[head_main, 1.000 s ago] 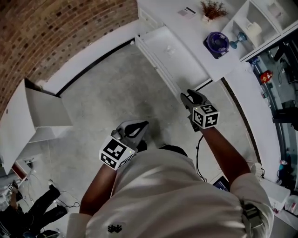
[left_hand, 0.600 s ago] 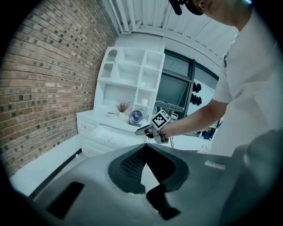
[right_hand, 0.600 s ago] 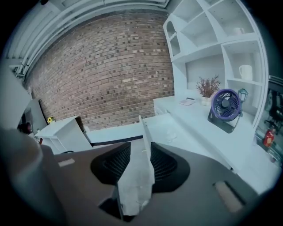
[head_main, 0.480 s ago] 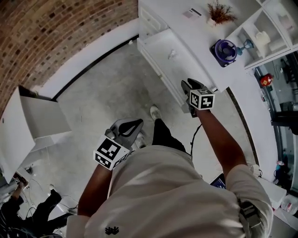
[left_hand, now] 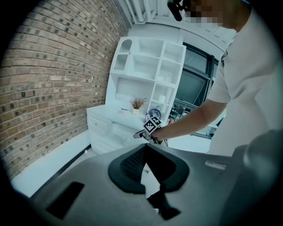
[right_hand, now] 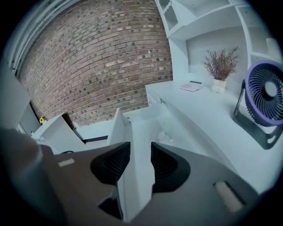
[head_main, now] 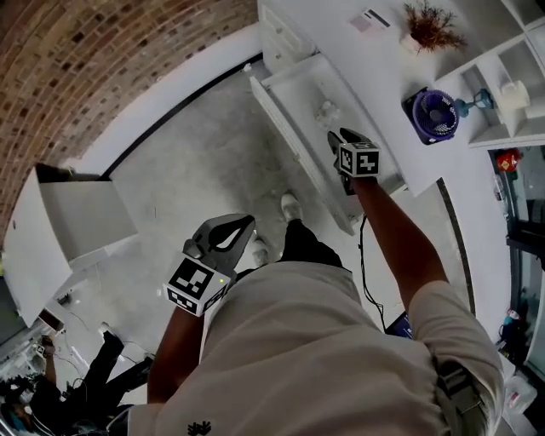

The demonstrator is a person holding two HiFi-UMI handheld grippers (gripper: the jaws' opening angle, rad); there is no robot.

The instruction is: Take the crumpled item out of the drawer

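Note:
A white drawer (head_main: 289, 128) stands pulled out of the white cabinet, and a small white crumpled item (head_main: 326, 111) lies inside it. My right gripper (head_main: 339, 138) hovers over the drawer, just short of the item. Its jaws are opening, with nothing between the pads. In the right gripper view the drawer's front wall (right_hand: 119, 128) shows through the gap of the right gripper (right_hand: 140, 148), and the crumpled item (right_hand: 164, 131) lies just ahead. My left gripper (head_main: 245, 225) hangs low over the floor with its fingertips together and empty. The left gripper (left_hand: 145, 148) points toward the cabinet.
On the cabinet top stand a purple fan (head_main: 434, 112), a dried plant (head_main: 430, 30) and a small card (head_main: 368, 19). White shelves rise behind. A brick wall (head_main: 102, 60) runs along the left, with an open white cabinet (head_main: 77, 221) by it. The person's shoes (head_main: 291, 204) are on the concrete floor.
The person has stepped closer to the cabinet. My right gripper has moved forward from beside the drawer to over its inside. The left gripper has barely shifted.

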